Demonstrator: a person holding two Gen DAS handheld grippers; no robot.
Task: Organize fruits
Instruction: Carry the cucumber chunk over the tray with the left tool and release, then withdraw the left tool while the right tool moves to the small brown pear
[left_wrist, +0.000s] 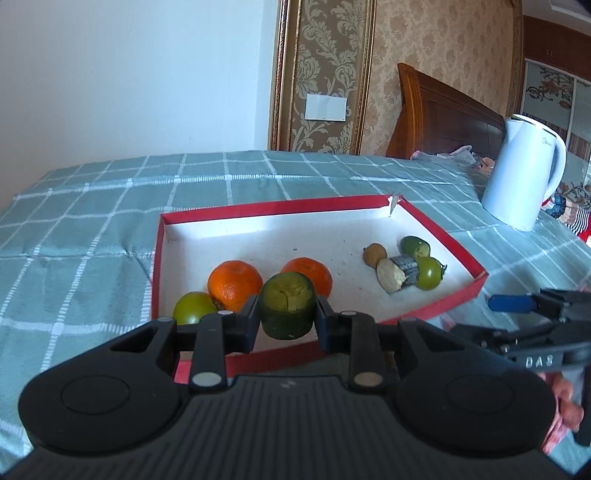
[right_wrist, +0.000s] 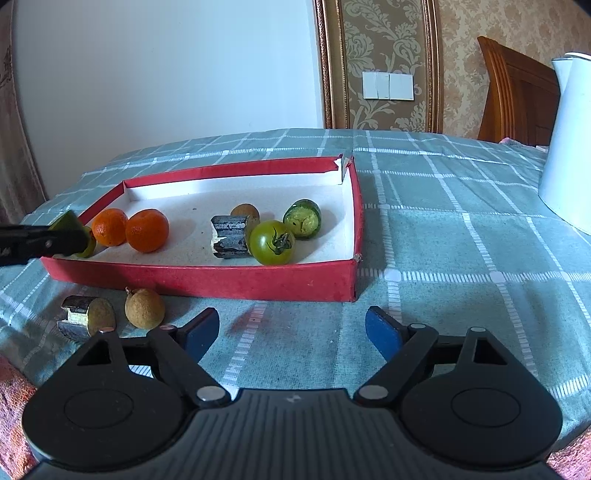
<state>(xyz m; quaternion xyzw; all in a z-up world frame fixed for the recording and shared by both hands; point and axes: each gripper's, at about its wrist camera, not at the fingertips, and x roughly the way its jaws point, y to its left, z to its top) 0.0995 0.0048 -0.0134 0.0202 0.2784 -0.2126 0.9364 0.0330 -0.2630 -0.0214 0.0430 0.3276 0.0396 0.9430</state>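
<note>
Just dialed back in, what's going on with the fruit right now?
The left tongs are shut on a green cucumber chunk, held over the near left end of the red tray, beside two oranges and a green tomato. The right tongs are open and empty over the checked cloth in front of the tray. A longan and a dark-skinned cut piece lie outside the tray.

Green cucumber chunk (left_wrist: 287, 305) pinched upright above red tray (left_wrist: 443, 301) holding fruits.
</note>
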